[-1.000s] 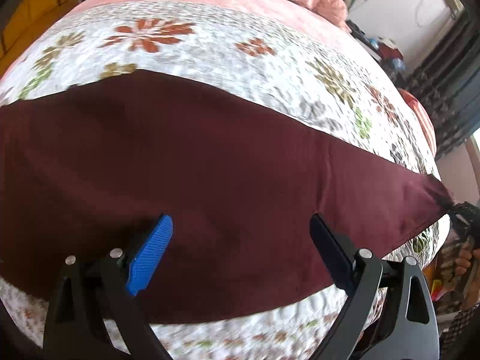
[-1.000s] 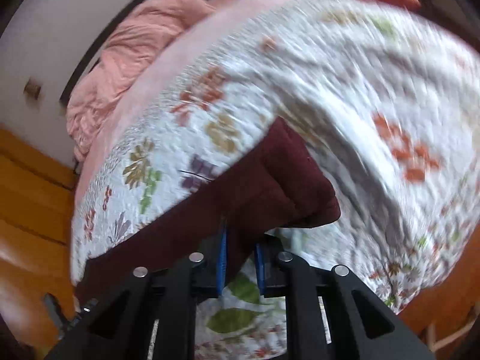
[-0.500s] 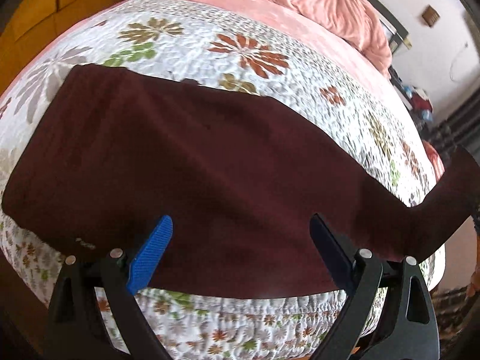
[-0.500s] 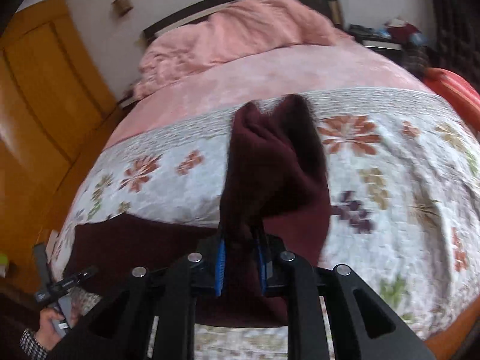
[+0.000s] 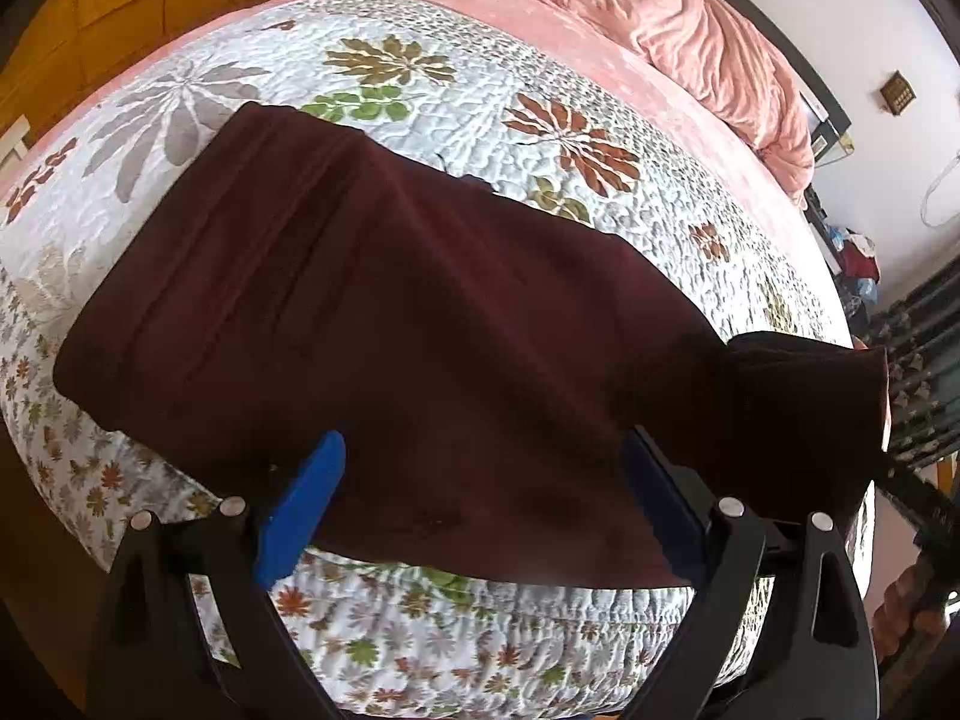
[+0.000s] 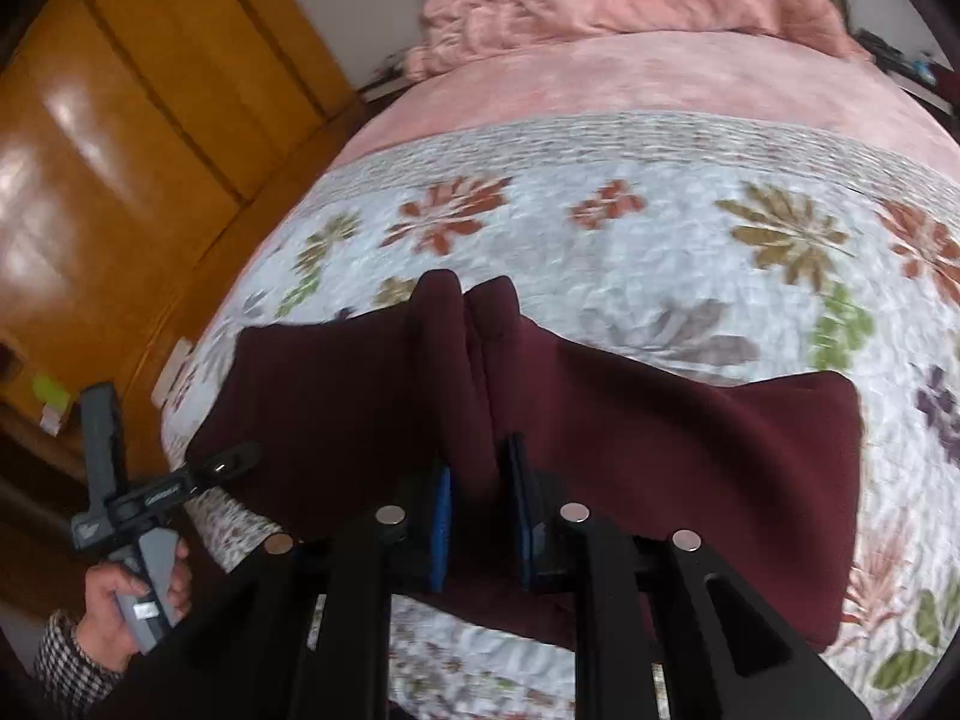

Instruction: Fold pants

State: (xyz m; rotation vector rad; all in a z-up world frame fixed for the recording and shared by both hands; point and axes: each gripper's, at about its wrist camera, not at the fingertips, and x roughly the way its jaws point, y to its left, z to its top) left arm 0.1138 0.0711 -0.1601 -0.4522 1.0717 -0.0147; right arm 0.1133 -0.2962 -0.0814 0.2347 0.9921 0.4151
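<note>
Dark maroon pants lie along the near side of a floral quilt. My left gripper is open and empty, with blue pads, above the pants' near edge. My right gripper is shut on a bunched end of the pants and holds it lifted over the flat part. In the left wrist view that lifted end hangs at the right. The left gripper also shows in the right wrist view, held in a hand at lower left.
The bed carries a pink sheet and a crumpled pink blanket toward the headboard. A wooden wardrobe stands left of the bed. Clutter and a dark railing lie to the right.
My right gripper has carried the pants' end up off the bed and leftward over the laid part. The left gripper has stayed open while its view swung left.
</note>
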